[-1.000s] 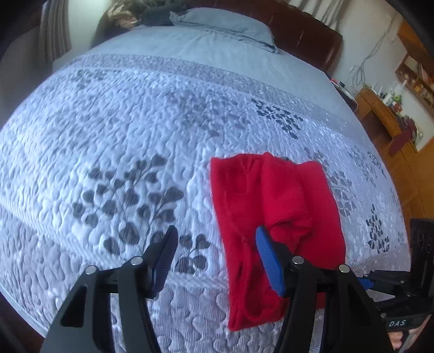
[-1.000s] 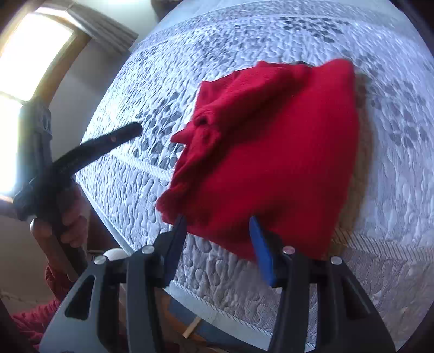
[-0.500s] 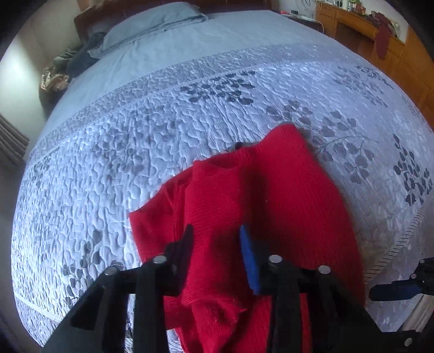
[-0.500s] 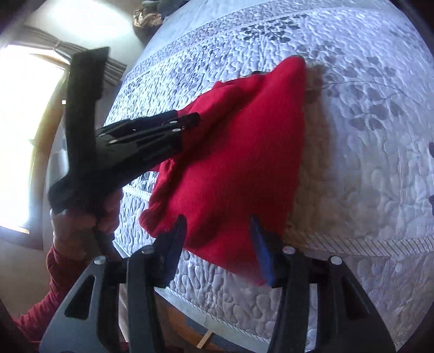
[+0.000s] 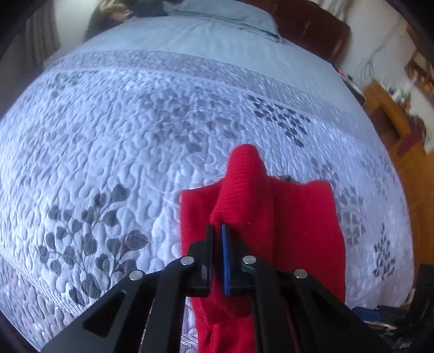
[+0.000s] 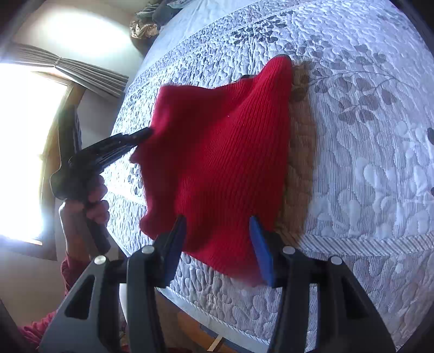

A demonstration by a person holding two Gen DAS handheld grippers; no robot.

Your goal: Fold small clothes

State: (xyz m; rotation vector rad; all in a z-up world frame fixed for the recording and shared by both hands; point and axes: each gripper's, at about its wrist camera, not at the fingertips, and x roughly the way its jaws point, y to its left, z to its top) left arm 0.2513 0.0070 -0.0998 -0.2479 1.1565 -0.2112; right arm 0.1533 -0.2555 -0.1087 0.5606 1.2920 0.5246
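Note:
A red knit garment (image 5: 298,217) lies on the quilted bed (image 5: 122,141) near its front edge. My left gripper (image 5: 217,226) has its jaws closing tight on a pinched ridge of the knit, which stands up in a peak beyond the fingers. In the right wrist view, the left gripper (image 6: 141,134) pulls the garment's (image 6: 222,152) left side taut, held by a person's hand (image 6: 86,201). My right gripper (image 6: 217,225) is open, its fingers straddling the near hem without pressing on it.
The bed's front edge (image 6: 222,309) runs just under my right gripper. A pillow (image 5: 222,13) and a dark headboard (image 5: 320,30) lie at the far end. A wooden dresser (image 5: 388,108) stands at the right, and a bright window (image 6: 24,149) at the left.
My left gripper moved from beside the garment onto it and shut on a fold, raising that side. My right gripper shifted along the near hem and stayed open.

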